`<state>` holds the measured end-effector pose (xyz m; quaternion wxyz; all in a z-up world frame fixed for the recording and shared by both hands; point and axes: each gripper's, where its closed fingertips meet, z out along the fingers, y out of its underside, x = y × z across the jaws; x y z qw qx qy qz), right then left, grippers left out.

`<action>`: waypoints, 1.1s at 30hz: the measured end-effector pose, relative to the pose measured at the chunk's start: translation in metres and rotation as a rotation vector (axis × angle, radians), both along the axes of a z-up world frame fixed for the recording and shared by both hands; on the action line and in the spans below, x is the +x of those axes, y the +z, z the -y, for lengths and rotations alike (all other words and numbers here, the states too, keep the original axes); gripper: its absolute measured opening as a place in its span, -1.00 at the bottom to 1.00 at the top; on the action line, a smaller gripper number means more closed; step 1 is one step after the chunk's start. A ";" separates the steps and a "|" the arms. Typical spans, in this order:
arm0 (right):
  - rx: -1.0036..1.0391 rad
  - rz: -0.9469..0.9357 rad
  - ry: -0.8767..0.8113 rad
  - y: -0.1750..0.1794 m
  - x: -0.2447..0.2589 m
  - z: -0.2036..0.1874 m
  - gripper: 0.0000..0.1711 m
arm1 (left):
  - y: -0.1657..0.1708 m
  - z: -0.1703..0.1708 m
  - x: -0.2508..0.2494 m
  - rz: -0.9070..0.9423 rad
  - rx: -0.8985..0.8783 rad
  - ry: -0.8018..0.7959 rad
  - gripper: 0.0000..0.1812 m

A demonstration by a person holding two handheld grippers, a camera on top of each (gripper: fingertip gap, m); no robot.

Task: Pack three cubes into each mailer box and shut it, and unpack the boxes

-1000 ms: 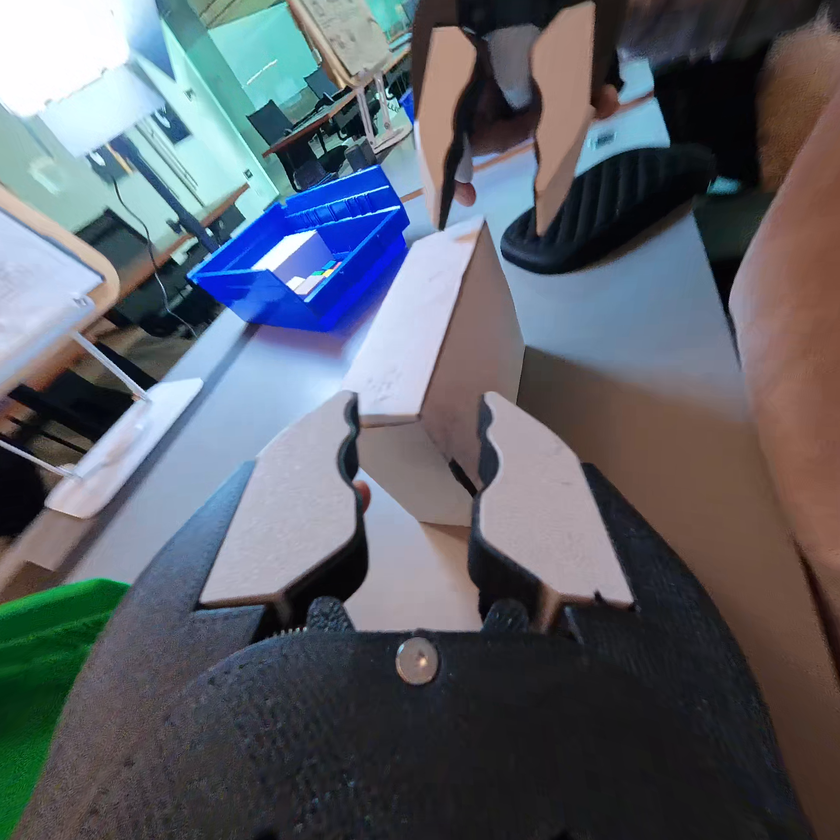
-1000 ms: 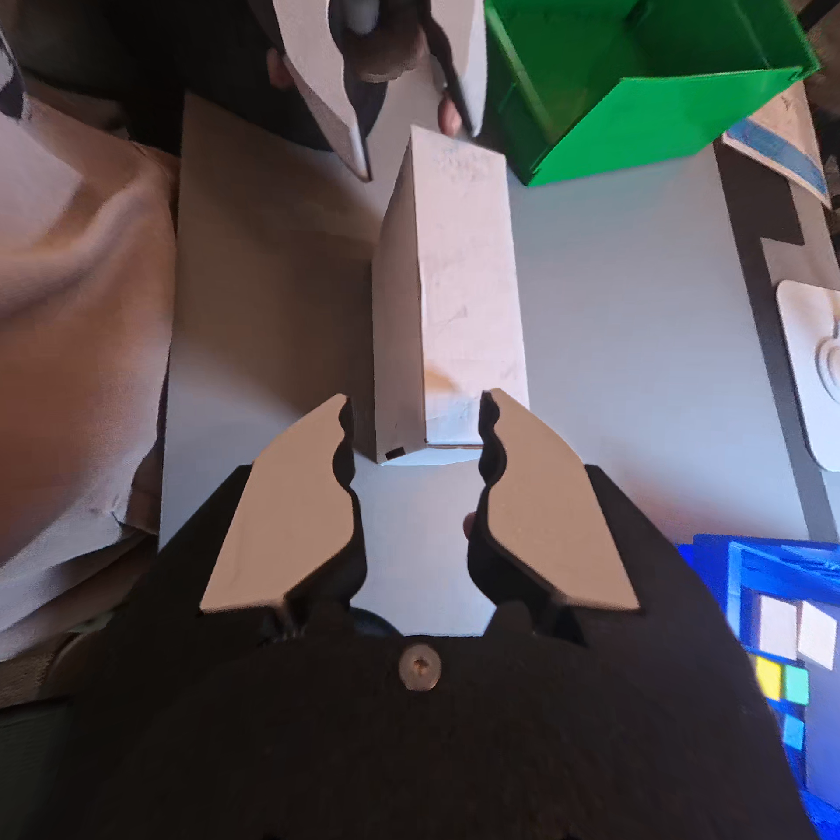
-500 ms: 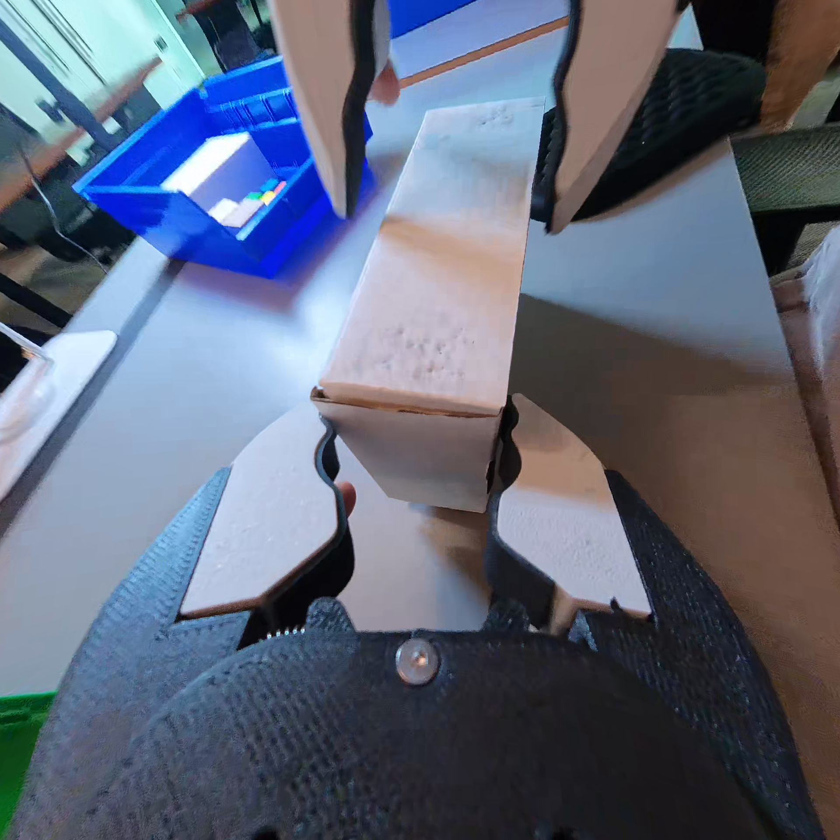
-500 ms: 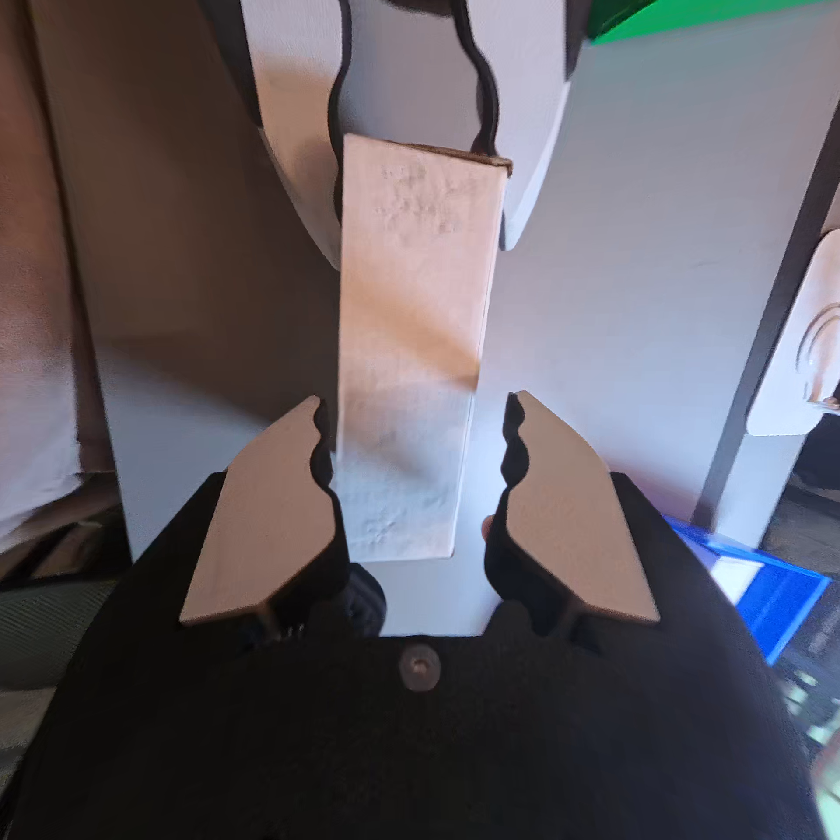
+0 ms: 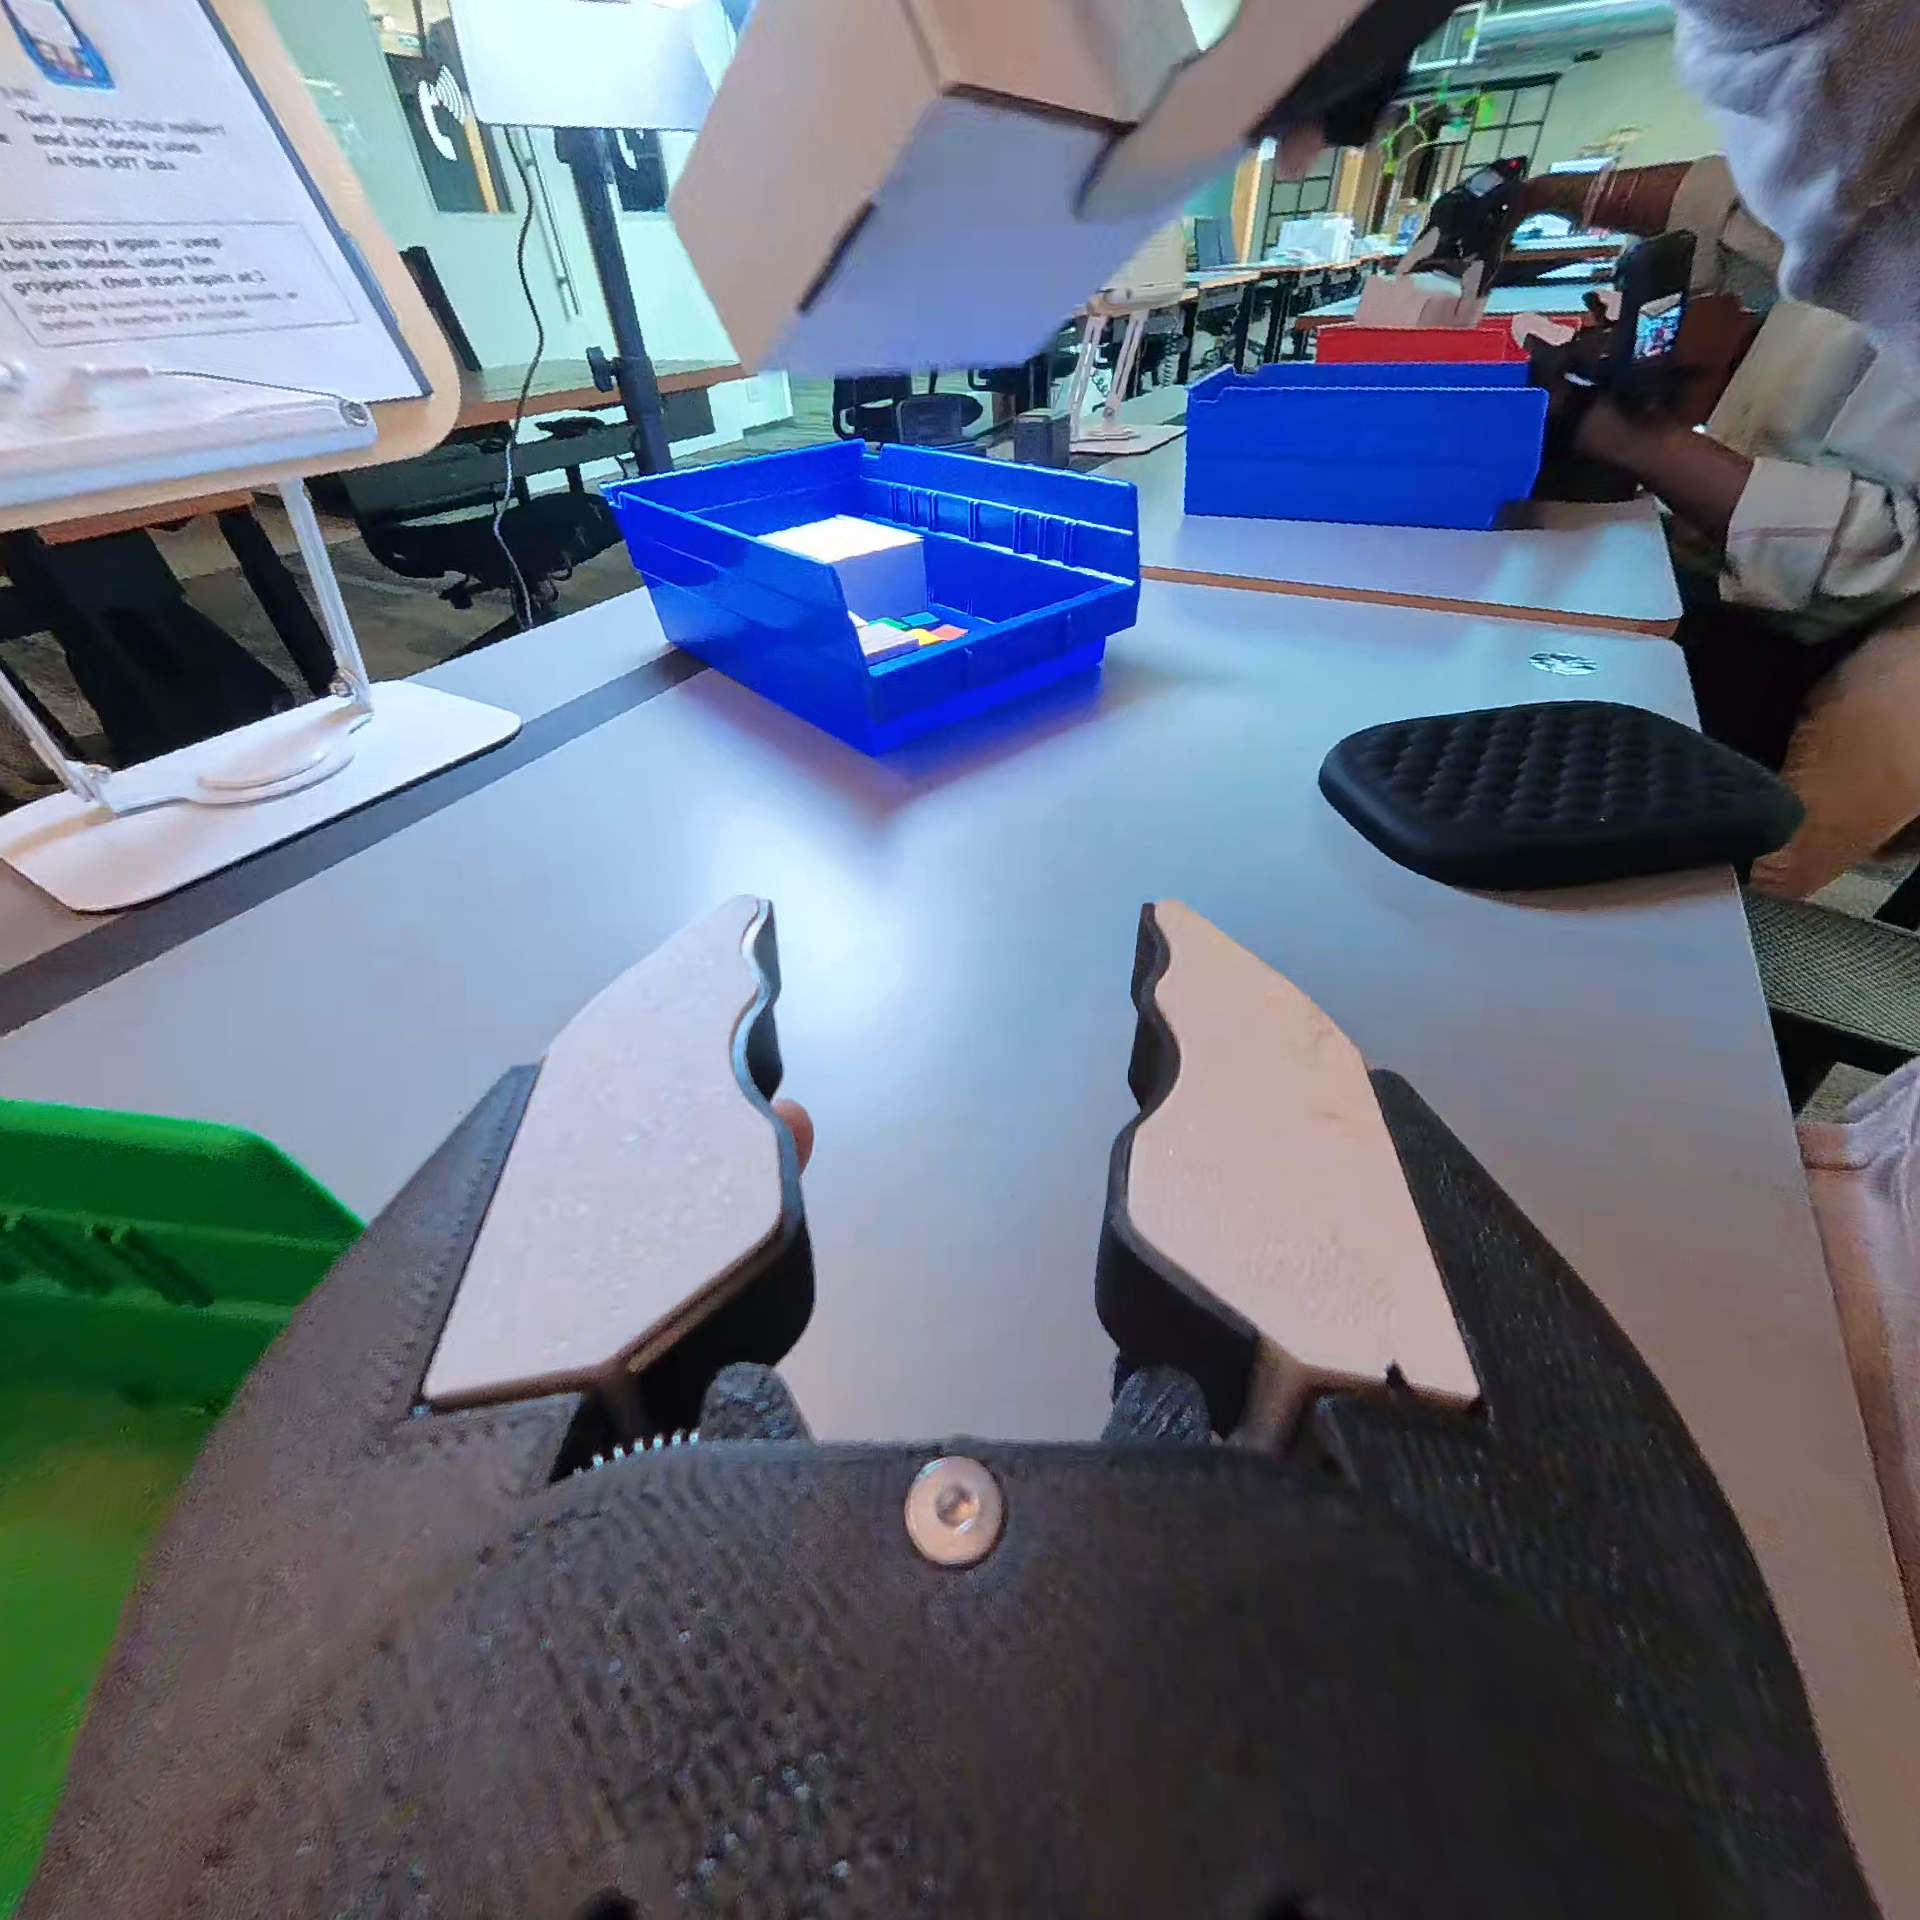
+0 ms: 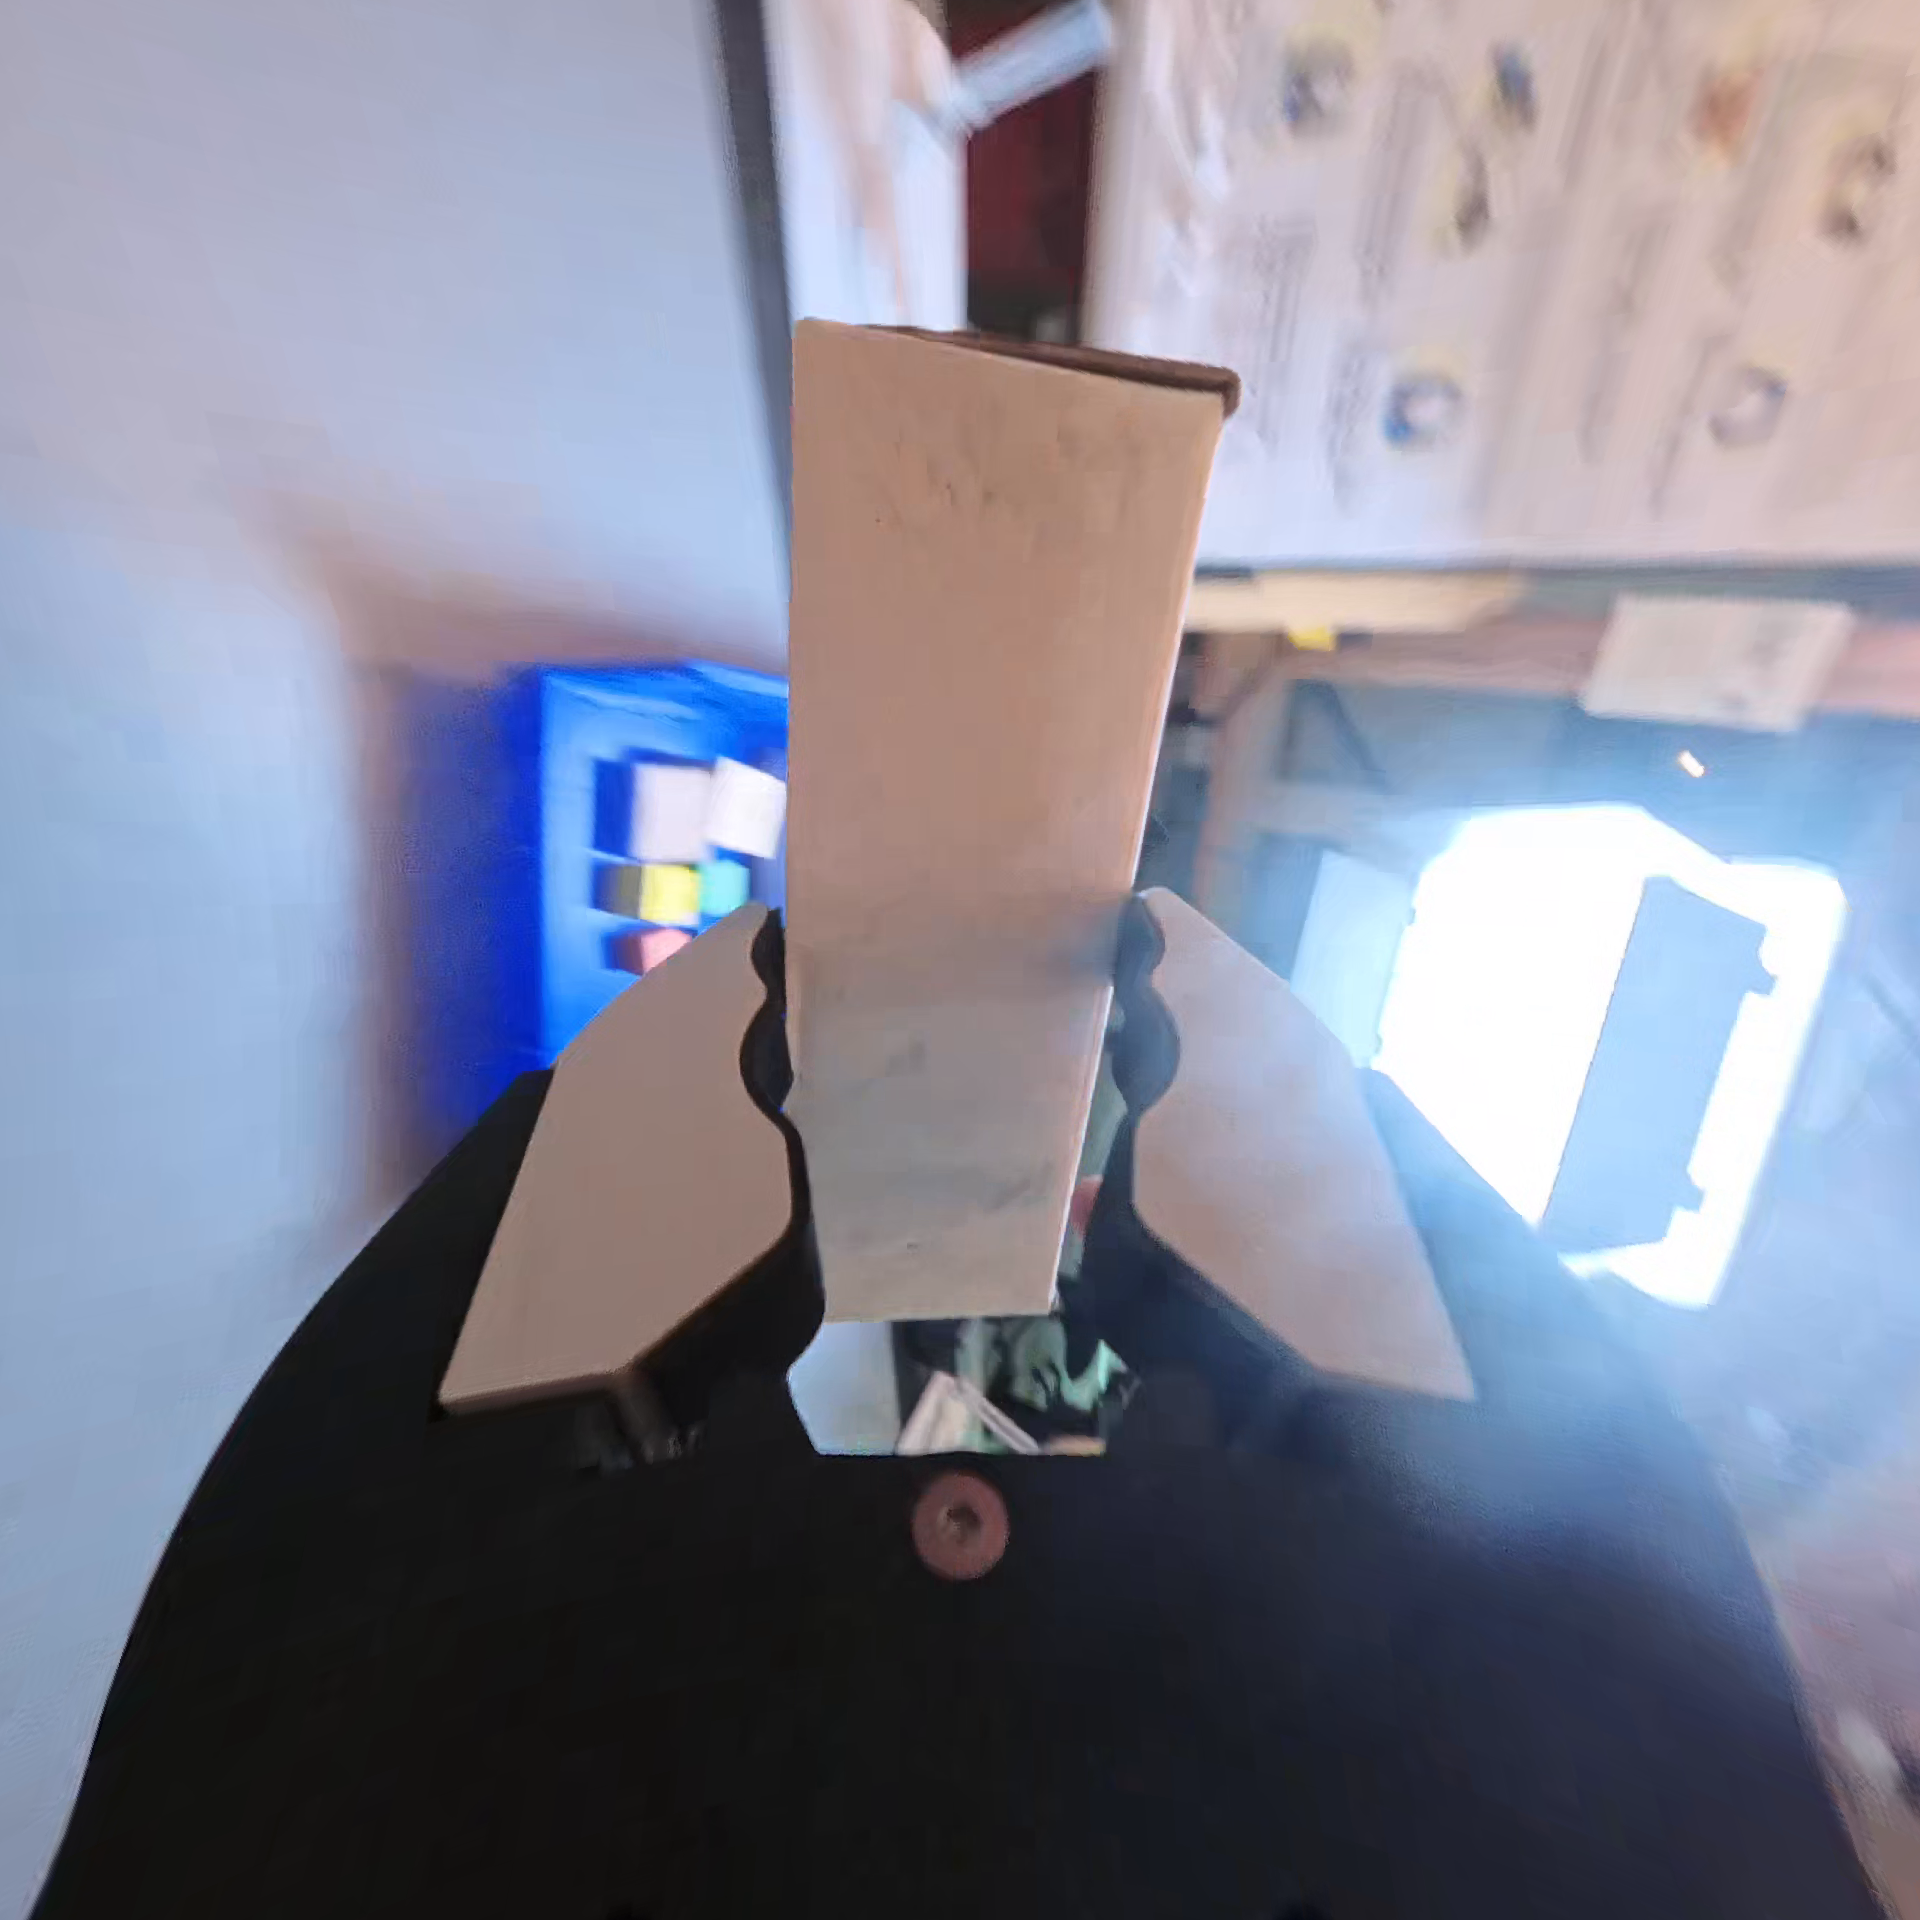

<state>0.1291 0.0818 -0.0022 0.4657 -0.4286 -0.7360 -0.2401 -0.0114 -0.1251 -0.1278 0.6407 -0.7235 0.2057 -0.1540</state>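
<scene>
My right gripper [image 6: 951,925] is shut on a closed white mailer box [image 6: 987,727] and holds it in the air; the box also shows high in the left wrist view [image 5: 914,177], above the table. My left gripper [image 5: 951,935] is open and empty, low over the grey table [image 5: 1039,935]. A blue bin [image 5: 883,592] on the far side of the table holds a second white mailer box [image 5: 852,551] and several coloured cubes [image 5: 914,634]. The bin [image 6: 561,831] and cubes [image 6: 675,888] also show blurred in the right wrist view.
A green bin [image 5: 125,1299] sits at the left near my left gripper. A white stand with an instruction sheet [image 5: 187,436] is at the far left. A black pad [image 5: 1558,790] lies at the table's right edge. Another blue bin [image 5: 1361,447] and a person's arm [image 5: 1704,488] are at the neighbouring table. Some 30 cm of space lies between my two pairs of fingers.
My left gripper has let go of the mailer box and drawn back. My right gripper has closed on the box and lifted it off the table, swinging towards the blue bin.
</scene>
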 end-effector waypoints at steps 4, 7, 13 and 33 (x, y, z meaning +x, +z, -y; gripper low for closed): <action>0.142 -0.009 -0.120 -0.009 0.020 -0.106 -0.29 | -0.004 0.001 -0.002 -0.028 0.013 0.021 -0.30; 0.168 -0.005 -0.160 -0.048 0.023 -0.168 -0.29 | -0.008 -0.001 -0.005 -0.044 0.004 0.037 -0.30; 0.190 0.109 -0.163 -0.128 0.009 -0.231 -0.27 | -0.017 -0.004 -0.022 -0.094 -0.022 0.098 -0.31; -0.200 0.069 -0.141 -0.148 -0.002 -0.239 -0.28 | -0.100 0.042 -0.188 -0.838 -0.525 0.388 -0.37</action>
